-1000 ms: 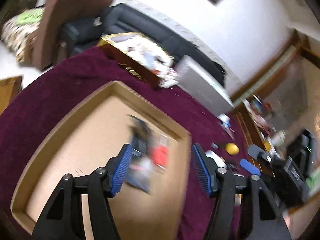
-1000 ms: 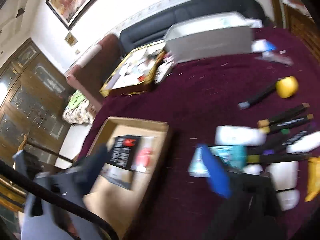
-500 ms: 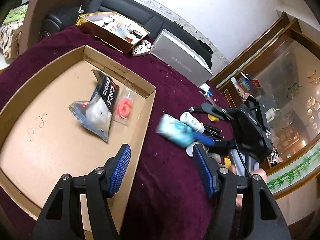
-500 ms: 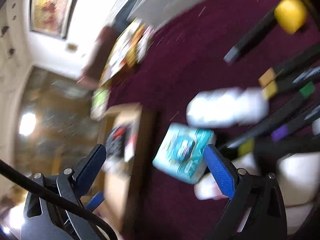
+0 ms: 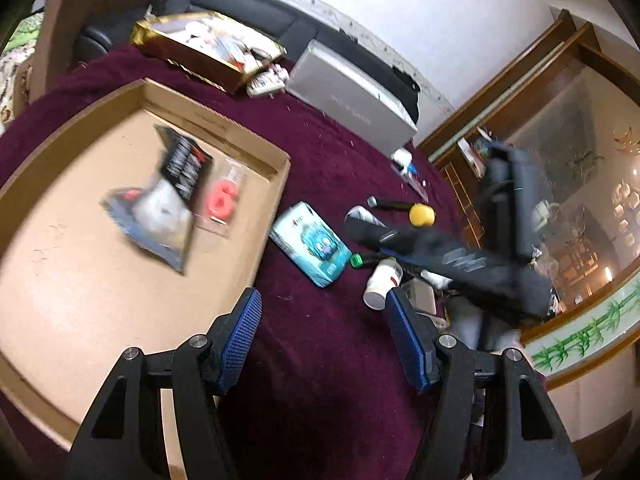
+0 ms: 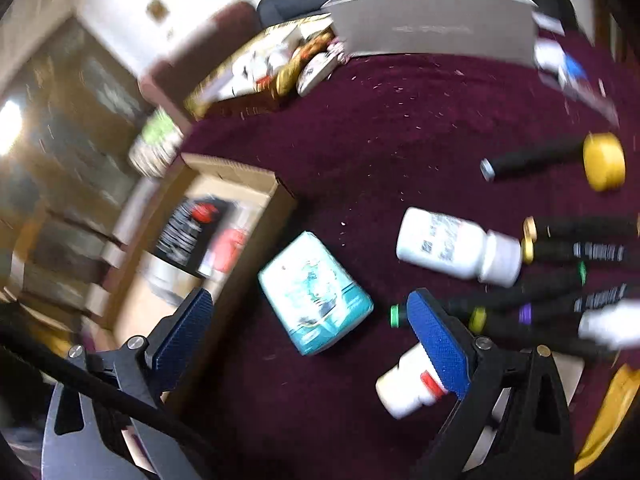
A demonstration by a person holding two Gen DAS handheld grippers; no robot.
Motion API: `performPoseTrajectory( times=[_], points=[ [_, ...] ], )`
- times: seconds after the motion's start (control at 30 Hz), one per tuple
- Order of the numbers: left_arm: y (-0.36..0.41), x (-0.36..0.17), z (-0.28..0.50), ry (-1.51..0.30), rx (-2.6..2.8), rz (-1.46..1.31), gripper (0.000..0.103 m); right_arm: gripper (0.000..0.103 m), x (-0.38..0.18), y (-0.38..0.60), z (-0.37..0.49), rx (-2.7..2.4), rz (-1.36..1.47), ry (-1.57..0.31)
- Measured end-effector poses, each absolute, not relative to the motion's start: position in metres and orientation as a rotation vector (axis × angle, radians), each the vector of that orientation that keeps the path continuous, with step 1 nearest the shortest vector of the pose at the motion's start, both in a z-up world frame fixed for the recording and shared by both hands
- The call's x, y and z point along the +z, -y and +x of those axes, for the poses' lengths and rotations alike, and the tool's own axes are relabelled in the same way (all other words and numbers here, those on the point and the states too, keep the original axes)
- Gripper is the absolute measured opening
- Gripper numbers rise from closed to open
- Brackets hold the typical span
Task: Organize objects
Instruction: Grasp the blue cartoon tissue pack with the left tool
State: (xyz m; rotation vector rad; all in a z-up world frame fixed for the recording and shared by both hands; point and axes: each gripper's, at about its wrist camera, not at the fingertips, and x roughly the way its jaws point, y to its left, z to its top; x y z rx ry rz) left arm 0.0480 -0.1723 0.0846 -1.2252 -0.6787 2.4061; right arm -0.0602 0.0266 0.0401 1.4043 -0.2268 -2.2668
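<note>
Teal packet (image 6: 314, 292) lies on the maroon cloth (image 6: 400, 128) beside the cardboard tray (image 5: 280, 184). The right gripper (image 6: 308, 334) hangs over it, jaws wide, empty. The left gripper (image 5: 324, 338) gapes empty too.

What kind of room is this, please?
Probably a home living room: a dark sofa along the wall, a wooden glass-fronted cabinet, and a table under a maroon cloth covered with household items.

1. The left tongs (image 5: 324, 338) stand open and empty over the maroon surface (image 5: 320, 360).
2. Ahead lies a teal packet (image 5: 310, 248).
3. Left: a cardboard tray (image 5: 256, 216).
4. Right: the blurred right tongs (image 5: 460, 264).
</note>
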Motion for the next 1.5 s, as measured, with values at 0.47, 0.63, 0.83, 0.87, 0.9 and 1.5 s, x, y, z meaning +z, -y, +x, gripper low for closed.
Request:
performPoseTrajectory(
  times=[0.47,0.63,0.83,0.87,0.9,1.5],
  points=[
    [0.172,0.089,0.046,0.516,2.450,-1.242,0.058,0.021,0.021,-0.002,-0.048,-2.376,1.439,0.007],
    [0.129,0.081,0.035,0.303,2.415,-1.266,0.058,0.015,0.051,-0.071,-0.022,-2.458,1.402,0.240],
    [0.092,0.065,0.013,0.205,2.421,-1.342,0.058,0.030,0.052,-0.133,0.005,-2.501,1.397,0.387],
    [0.086,0.062,0.006,0.218,2.437,-1.353,0.058,0.033,0.051,-0.142,0.009,-2.520,1.388,0.418],
    [0.083,0.059,0.000,0.213,2.462,-1.363,0.058,0.039,0.050,-0.150,0.014,-2.531,1.372,0.455],
    [0.015,0.010,-0.037,-0.216,2.569,-1.392,0.084,0.046,0.033,-0.162,0.019,-2.456,1.332,0.646]
  ],
)
